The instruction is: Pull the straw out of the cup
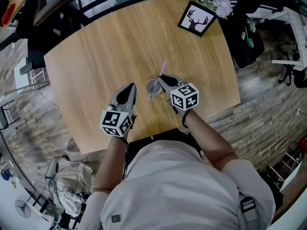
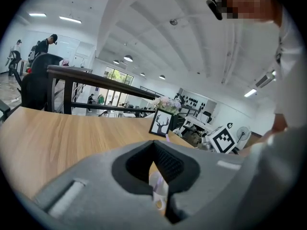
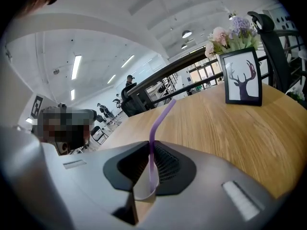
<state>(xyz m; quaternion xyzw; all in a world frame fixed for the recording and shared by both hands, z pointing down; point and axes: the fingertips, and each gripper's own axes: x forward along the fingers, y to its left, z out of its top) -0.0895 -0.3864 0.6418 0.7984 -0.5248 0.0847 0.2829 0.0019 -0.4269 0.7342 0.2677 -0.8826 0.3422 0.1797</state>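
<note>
Straw (image 1: 163,69): stands in cup (image 1: 152,87) on tabletop (image 1: 96,56), long axis near upright, bent top leaning toward far edge | right tool (image 1: 161,79): clamped on straw above cup rim | left tool (image 1: 129,87): jaws together, beside cup.

The left gripper (image 1: 128,87) and right gripper (image 1: 161,79) are shown as grey shells with black ribbed pads (image 3: 165,166), each topped by a black-and-white marker cube (image 1: 116,122). A pale short-sleeved shirt (image 1: 177,186) and a dark wristband (image 1: 183,120) are worn.
</note>
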